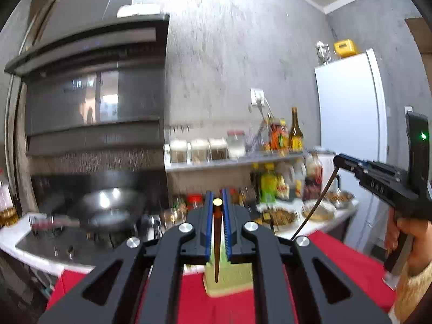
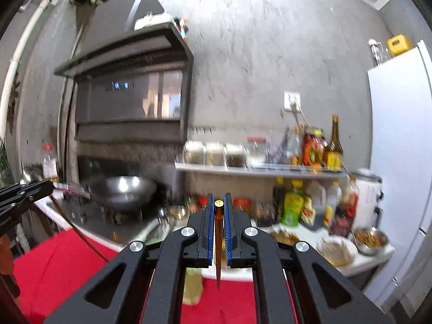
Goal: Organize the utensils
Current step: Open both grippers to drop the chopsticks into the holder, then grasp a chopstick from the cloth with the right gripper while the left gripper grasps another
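Observation:
My left gripper (image 1: 217,198) is shut on a brown chopstick (image 1: 216,248) with a gold cap. Its thin tip hangs down over a pale green utensil holder (image 1: 229,280) that stands on the red cloth (image 1: 345,259). My right gripper (image 2: 218,199) is shut on a matching brown chopstick (image 2: 218,253), whose tip hangs to the right of the holder (image 2: 193,286). In the left wrist view the right gripper (image 1: 337,159) shows at the right with its dark chopstick (image 1: 316,202) slanting down. In the right wrist view the left gripper (image 2: 50,186) shows at the left edge.
Behind the red cloth are a stove (image 1: 67,243) with a steel wok (image 1: 108,208) under a dark hood (image 1: 91,86), a shelf (image 1: 232,162) of jars and bottles, bowls of food (image 2: 370,239) on the white counter, and a white fridge (image 1: 351,108) at right.

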Available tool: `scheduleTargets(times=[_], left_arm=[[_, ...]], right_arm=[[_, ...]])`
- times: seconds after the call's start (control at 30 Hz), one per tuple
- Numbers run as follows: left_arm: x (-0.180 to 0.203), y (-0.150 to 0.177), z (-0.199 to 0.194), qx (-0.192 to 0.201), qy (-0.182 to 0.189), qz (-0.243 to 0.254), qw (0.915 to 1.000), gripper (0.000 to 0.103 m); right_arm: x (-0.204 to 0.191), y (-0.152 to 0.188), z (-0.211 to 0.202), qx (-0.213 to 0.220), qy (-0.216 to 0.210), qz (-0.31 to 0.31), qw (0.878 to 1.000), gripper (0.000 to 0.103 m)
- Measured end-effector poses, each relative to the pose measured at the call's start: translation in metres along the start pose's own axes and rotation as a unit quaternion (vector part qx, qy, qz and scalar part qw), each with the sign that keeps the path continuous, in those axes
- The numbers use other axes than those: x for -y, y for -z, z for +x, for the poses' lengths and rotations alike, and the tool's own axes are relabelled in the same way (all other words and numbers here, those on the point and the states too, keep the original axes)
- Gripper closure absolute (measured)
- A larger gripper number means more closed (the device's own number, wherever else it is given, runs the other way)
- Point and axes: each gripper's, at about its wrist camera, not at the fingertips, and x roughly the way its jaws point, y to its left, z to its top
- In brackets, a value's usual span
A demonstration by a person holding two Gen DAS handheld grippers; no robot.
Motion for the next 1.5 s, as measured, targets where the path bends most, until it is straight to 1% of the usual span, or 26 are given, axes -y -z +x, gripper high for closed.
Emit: scheduleTargets(times=[0.03,0.1,0.2,0.3,0.37,0.47,0.53,0.57,0.6,0.67,0.8,0.87,0.93,1.0,1.07,1.1,1.17,1.2,1.23,1.37,1.43,1.5], left_arm=[[0.000,-0.007,0.009,0.007,-0.005,-0.001,1.0000,0.096],[-0.001,-0.014,0.031,0.010,-0.007,-0.011,0.9999,0.096],[-0.006,-0.010,0.063,-0.003,-0.001,-0.033,0.9994,0.096],[-0.010,0.003,0.092,-0.027,0.004,-0.044,0.9987,0.096],[-0.011,0.020,0.112,-0.048,0.008,-0.047,0.9977,0.096],[-0.011,0.042,0.134,-0.078,0.016,-0.050,0.9956,0.096],[-0.012,0.050,0.140,-0.095,0.029,-0.053,0.9937,0.096],[-0.012,0.052,0.141,-0.101,0.031,-0.052,0.9931,0.092],[-0.012,0.053,0.140,-0.104,0.029,-0.049,0.9929,0.079],[-0.013,0.047,0.128,-0.090,0.023,-0.047,0.9945,0.066],[-0.019,0.032,0.092,-0.070,0.009,-0.048,0.9963,0.065],[-0.020,0.028,0.072,-0.072,-0.013,-0.044,0.9963,0.064],[-0.021,0.037,0.048,-0.083,-0.038,-0.032,0.9953,0.063],[-0.020,0.056,0.028,-0.105,-0.056,-0.016,0.9927,0.063],[-0.017,0.086,0.009,-0.140,-0.066,0.003,0.9880,0.063],[-0.015,0.108,-0.002,-0.163,-0.068,0.009,0.9843,0.063],[-0.013,0.141,-0.016,-0.199,-0.063,0.014,0.9778,0.063],[-0.012,0.153,-0.020,-0.213,-0.061,0.014,0.9750,0.063],[-0.010,0.173,-0.028,-0.235,-0.054,0.014,0.9704,0.063],[-0.006,0.224,-0.045,-0.283,-0.032,-0.005,0.9585,0.063],[-0.007,0.241,-0.053,-0.299,-0.029,-0.022,0.9535,0.063],[-0.011,0.252,-0.058,-0.306,-0.032,-0.043,0.9503,0.063]], right_arm=[[-0.001,-0.005,0.006,0.004,-0.005,0.003,1.000,0.096],[-0.003,-0.012,0.023,0.008,-0.020,0.015,1.000,0.096],[-0.006,-0.012,0.046,-0.003,-0.036,0.027,0.999,0.096],[-0.011,0.005,0.068,-0.029,-0.045,0.027,0.998,0.096],[-0.014,0.023,0.081,-0.054,-0.047,0.024,0.997,0.096],[-0.017,0.047,0.090,-0.080,-0.042,0.015,0.996,0.095],[-0.018,0.056,0.093,-0.095,-0.049,0.008,0.994,0.090],[-0.018,0.056,0.092,-0.098,-0.048,0.007,0.994,0.076],[-0.018,0.055,0.089,-0.096,-0.045,0.007,0.994,0.062],[-0.016,0.047,0.078,-0.088,-0.043,0.008,0.995,0.057],[-0.009,0.035,0.046,-0.079,-0.033,0.012,0.996,0.055],[-0.004,0.036,0.022,-0.081,-0.023,0.014,0.996,0.053],[0.003,0.046,-0.001,-0.090,-0.012,0.017,0.996,0.053],[0.010,0.067,-0.022,-0.110,-0.005,0.024,0.994,0.052],[0.014,0.090,-0.038,-0.131,0.000,0.029,0.991,0.052],[0.016,0.111,-0.050,-0.150,0.004,0.031,0.988,0.052],[0.016,0.139,-0.064,-0.175,0.009,0.030,0.984,0.052],[0.015,0.158,-0.073,-0.193,0.013,0.029,0.981,0.052],[0.014,0.174,-0.080,-0.208,0.015,0.031,0.978,0.052],[0.009,0.226,-0.104,-0.256,0.020,0.038,0.966,0.052],[0.007,0.247,-0.116,-0.274,0.022,0.045,0.961,0.052],[0.004,0.262,-0.124,-0.289,0.023,0.048,0.956,0.052]])
